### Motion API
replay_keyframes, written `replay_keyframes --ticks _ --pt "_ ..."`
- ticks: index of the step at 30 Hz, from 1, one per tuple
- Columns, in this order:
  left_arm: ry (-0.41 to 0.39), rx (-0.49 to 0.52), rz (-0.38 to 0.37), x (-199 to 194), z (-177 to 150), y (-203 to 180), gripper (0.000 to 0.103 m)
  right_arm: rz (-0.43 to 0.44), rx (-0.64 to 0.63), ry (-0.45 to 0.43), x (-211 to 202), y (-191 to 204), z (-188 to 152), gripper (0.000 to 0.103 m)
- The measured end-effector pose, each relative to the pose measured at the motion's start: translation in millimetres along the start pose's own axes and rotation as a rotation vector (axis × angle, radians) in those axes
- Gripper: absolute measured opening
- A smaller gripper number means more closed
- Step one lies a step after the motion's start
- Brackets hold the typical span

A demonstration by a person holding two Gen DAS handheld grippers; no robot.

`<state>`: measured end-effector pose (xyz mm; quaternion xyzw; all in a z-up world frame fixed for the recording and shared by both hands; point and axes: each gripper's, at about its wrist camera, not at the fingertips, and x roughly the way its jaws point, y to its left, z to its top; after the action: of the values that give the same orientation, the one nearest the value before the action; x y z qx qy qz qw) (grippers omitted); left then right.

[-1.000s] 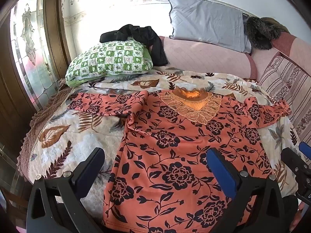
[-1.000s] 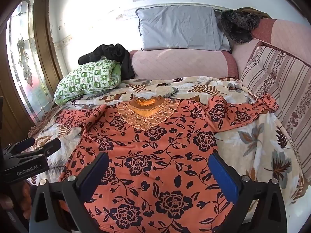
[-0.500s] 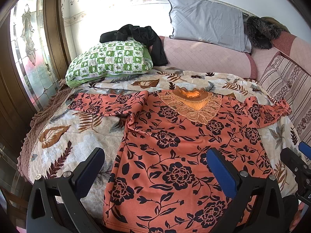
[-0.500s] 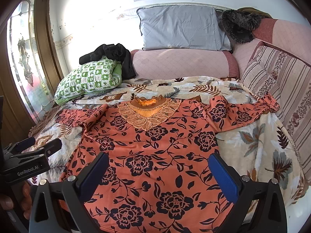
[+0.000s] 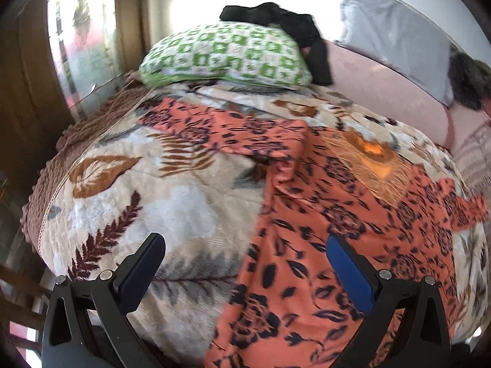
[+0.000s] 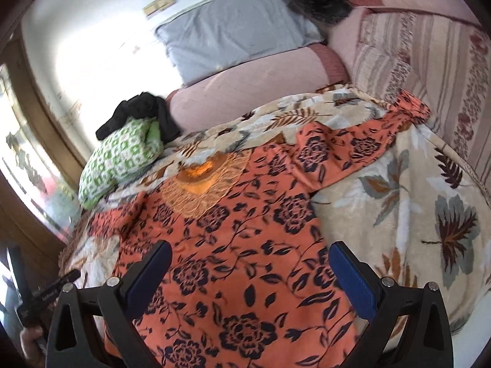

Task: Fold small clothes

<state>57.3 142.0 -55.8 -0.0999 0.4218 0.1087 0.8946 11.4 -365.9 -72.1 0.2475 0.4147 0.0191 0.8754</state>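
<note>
Two hand-held grippers are seen above a bed, each with its blue-padded fingers spread wide and nothing held between them. The left gripper (image 5: pixel 245 263) is poised over the near left edge of an orange blouse with a black floral print and a lace-trimmed neckline (image 5: pixel 331 220), so that one finger lies over the cream fleece blanket patterned with brown and grey leaves (image 5: pixel 172 196) and the other over the garment. The right gripper (image 6: pixel 250 271) is held over the lower body of the blouse (image 6: pixel 245 245), its right finger near the garment's right side edge. The blouse is laid flat, front up, on the blanket (image 6: pixel 408 202), with both short sleeves extended outward; the right sleeve reaches the striped pink cushion (image 6: pixel 429 70) at the bed's side. A green-and-white checked pillow (image 5: pixel 227 58) is set at the head of the bed, with a black garment (image 5: pixel 288 27) draped over it. A grey pillow (image 6: pixel 233 43) is propped against the wall. Both views are blurred, so whether any pad touches the fabric cannot be told.
</note>
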Motion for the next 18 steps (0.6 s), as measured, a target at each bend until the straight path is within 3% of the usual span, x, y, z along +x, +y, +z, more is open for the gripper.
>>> replay_keyframes --ticks 6,9,11,13,18 --pt "0.105 -0.197 0.144 83.0 21.3 84.8 0.103 0.022 0.434 -0.106 50.9 -156.5 106.5 0.103" --pt "0.094 -0.236 0.163 98.7 22.7 99.2 0.103 0.008 0.579 -0.202 70.6 -214.6 158.8 0.102" --pt "0.071 -0.256 0.157 105.3 24.6 101.6 0.103 -0.003 0.623 -0.237 87.2 -241.7 189.6 0.099" --pt "0.064 -0.260 0.168 114.3 24.8 101.9 0.103 -0.010 0.640 -0.215 110.6 -261.3 214.2 0.096" --pt "0.136 -0.224 0.212 142.5 16.9 99.3 0.103 -0.032 0.675 -0.172 160.4 -286.5 238.0 0.078"
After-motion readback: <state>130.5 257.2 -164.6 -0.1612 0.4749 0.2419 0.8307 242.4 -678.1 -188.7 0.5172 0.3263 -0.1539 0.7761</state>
